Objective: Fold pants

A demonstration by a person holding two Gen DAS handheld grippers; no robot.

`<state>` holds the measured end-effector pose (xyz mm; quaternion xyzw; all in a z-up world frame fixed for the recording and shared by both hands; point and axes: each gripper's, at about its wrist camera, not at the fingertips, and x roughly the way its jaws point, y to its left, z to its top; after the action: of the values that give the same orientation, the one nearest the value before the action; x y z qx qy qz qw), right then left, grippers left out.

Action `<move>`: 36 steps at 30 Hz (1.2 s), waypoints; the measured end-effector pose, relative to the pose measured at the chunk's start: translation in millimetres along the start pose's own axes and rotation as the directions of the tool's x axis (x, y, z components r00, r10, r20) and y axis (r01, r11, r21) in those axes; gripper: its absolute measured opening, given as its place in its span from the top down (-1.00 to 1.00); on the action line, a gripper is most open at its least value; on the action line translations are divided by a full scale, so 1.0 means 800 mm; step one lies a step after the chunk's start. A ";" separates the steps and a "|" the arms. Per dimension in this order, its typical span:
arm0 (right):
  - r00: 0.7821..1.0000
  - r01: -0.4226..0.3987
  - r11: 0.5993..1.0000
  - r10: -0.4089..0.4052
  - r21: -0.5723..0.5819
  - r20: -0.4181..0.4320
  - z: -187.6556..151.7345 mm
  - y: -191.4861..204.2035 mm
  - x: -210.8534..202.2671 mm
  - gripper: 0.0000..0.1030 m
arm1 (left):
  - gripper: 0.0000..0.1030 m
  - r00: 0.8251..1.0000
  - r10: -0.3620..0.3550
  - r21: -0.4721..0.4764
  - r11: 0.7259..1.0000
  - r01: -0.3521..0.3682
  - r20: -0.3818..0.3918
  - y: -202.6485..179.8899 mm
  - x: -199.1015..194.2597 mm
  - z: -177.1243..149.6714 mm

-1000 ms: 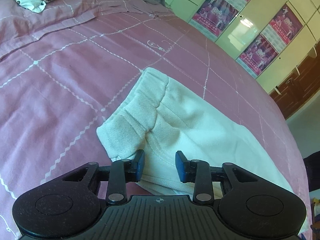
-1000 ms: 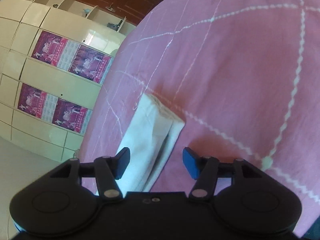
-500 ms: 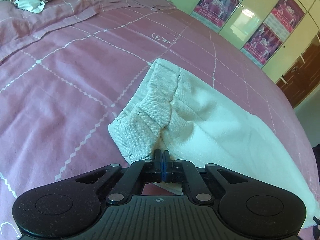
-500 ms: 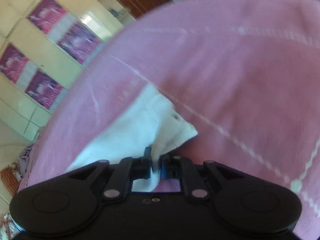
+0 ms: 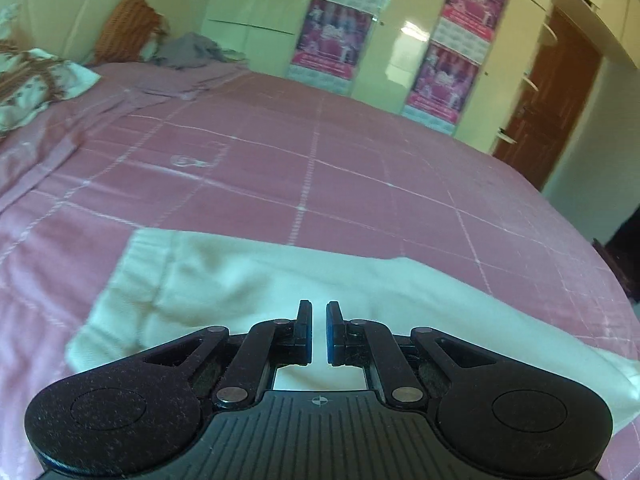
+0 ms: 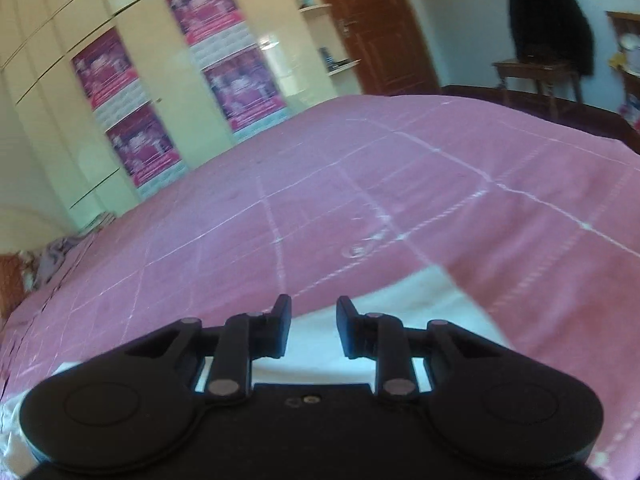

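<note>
You were carrying one side of the white pants (image 5: pixel 240 276) over to make a fold. To do it well, you needed to move both hands together, keep the cloth flat, and line up the edges before letting go. The pants lay across the pink bed (image 5: pixel 360 184), along its near edge. Your left gripper (image 5: pixel 318 330) had its jaws almost shut, pinching white cloth. Your right gripper (image 6: pixel 313 328) had just been opening; its jaws stood a little apart, with cloth under the gap but not squeezed.
</note>
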<state>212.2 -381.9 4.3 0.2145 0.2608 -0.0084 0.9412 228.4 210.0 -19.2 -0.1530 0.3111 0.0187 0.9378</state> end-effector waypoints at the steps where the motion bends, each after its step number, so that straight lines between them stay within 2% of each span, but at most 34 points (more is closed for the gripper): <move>1: 0.999 -0.018 0.999 0.017 -0.045 -0.027 0.002 0.026 0.017 0.59 | 0.90 1.000 -0.020 0.033 0.999 0.020 -0.015 -0.019 0.015 0.001; 3: 0.996 -0.063 0.993 0.056 -0.102 -0.069 -0.001 0.072 0.044 0.59 | 0.88 0.997 -0.051 0.095 0.994 0.056 -0.058 -0.057 0.045 -0.004; 5: 0.988 -0.087 0.988 0.069 -0.131 -0.137 -0.015 0.106 0.070 0.61 | 0.65 0.988 -0.058 0.105 0.992 0.074 -0.142 -0.076 0.076 -0.019; 6: 0.978 -0.078 0.985 0.046 -0.151 -0.206 -0.025 0.116 0.091 0.64 | 0.57 0.974 -0.039 0.107 0.992 0.064 -0.223 -0.084 0.096 -0.032; 7: 0.947 -0.048 0.980 -0.017 -0.193 -0.322 -0.043 0.126 0.119 0.63 | 0.53 0.964 -0.024 0.122 0.991 0.058 -0.266 -0.087 0.108 -0.042; 8: 0.938 -0.026 0.972 -0.058 -0.235 -0.343 -0.057 0.134 0.132 0.64 | 0.53 0.971 -0.015 0.144 0.988 0.051 -0.238 -0.092 0.103 -0.045; 10: 0.947 -0.012 0.968 -0.070 -0.252 -0.313 -0.053 0.143 0.119 0.59 | 0.53 0.978 -0.028 0.128 0.990 0.055 -0.205 -0.095 0.089 -0.040; 12: 0.971 -0.073 0.972 0.019 -0.221 -0.237 -0.043 0.149 0.094 0.57 | 0.53 0.991 -0.052 0.118 0.991 0.066 -0.120 -0.098 0.074 -0.032; 14: 0.979 -0.090 0.959 0.036 -0.269 -0.200 -0.042 0.165 0.087 0.57 | 0.51 0.993 -0.036 0.126 0.991 0.050 -0.115 -0.099 0.082 -0.028; 16: 0.970 -0.131 0.950 0.064 -0.282 -0.236 -0.049 0.178 0.104 0.53 | 0.29 0.980 -0.004 0.135 0.990 0.031 -0.199 -0.094 0.103 -0.034; 17: 0.955 -0.103 0.952 0.013 -0.289 -0.297 -0.054 0.181 0.128 0.54 | 0.29 0.977 -0.021 0.143 0.988 0.052 -0.211 -0.089 0.108 -0.039; 18: 0.945 -0.074 0.955 -0.024 -0.288 -0.326 -0.059 0.180 0.142 0.58 | 0.29 0.977 -0.028 0.138 0.989 0.058 -0.213 -0.086 0.104 -0.038; 19: 0.950 -0.062 0.962 -0.025 -0.267 -0.312 -0.057 0.180 0.141 0.59 | 0.29 0.977 -0.018 0.138 0.989 0.048 -0.210 -0.085 0.097 -0.035; 21: 0.960 -0.060 0.968 -0.011 -0.243 -0.280 -0.049 0.191 0.128 0.51 | 0.29 0.989 -0.014 0.155 0.987 0.037 -0.144 -0.084 0.080 -0.028; 22: 0.968 -0.095 0.963 0.031 -0.251 -0.249 -0.046 0.200 0.119 0.51 | 0.29 0.992 -0.030 0.153 0.987 0.049 -0.125 -0.078 0.078 -0.022; 24: 0.964 -0.164 0.950 0.097 -0.267 -0.249 -0.046 0.223 0.115 0.51 | 0.29 0.993 -0.030 0.121 0.992 0.044 -0.112 -0.066 0.081 -0.012; 27: 0.926 -0.314 0.910 0.230 -0.271 -0.299 -0.053 0.274 0.136 0.50 | 0.29 0.987 0.034 0.095 0.995 -0.019 -0.157 -0.045 0.100 -0.012; 28: 0.909 -0.346 0.900 0.252 -0.265 -0.332 -0.060 0.288 0.150 0.52 | 0.29 0.985 0.024 0.078 0.997 -0.011 -0.172 -0.036 0.106 -0.015; 29: 0.900 -0.337 0.900 0.223 -0.275 -0.374 -0.069 0.299 0.170 0.52 | 0.30 0.985 0.002 0.051 0.999 0.007 -0.172 -0.028 0.105 -0.017; 30: 0.902 -0.260 0.912 0.112 -0.317 -0.417 -0.081 0.308 0.194 0.60 | 0.30 0.984 0.003 0.035 0.999 0.003 -0.177 -0.027 0.103 -0.012; 31: 0.904 -0.231 0.919 0.082 -0.318 -0.419 -0.085 0.309 0.206 0.60 | 0.29 0.987 0.028 0.045 0.999 -0.021 -0.158 -0.024 0.096 -0.008; 32: 0.908 -0.215 0.933 0.081 -0.290 -0.411 -0.081 0.311 0.206 0.59 | 0.29 0.991 0.048 0.061 0.997 -0.041 -0.124 -0.018 0.087 -0.004; 33: 0.910 -0.207 0.940 0.084 -0.270 -0.405 -0.074 0.317 0.203 0.50 | 0.29 0.993 0.060 0.066 0.996 -0.053 -0.103 -0.009 0.083 0.001; 35: 0.917 -0.276 0.922 0.168 -0.271 -0.362 -0.067 0.338 0.188 0.46 | 0.29 0.989 0.109 0.072 0.992 -0.102 -0.103 0.005 0.083 0.006; 36: 0.913 -0.304 0.909 0.193 -0.284 -0.358 -0.068 0.352 0.186 0.46 | 0.29 0.981 0.149 0.091 0.986 -0.138 -0.127 0.013 0.092 0.005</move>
<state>350.0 -89.3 1.1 0.0821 0.3787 0.1925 0.9015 288.9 216.4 -62.0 -0.0926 0.3841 0.0634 0.9165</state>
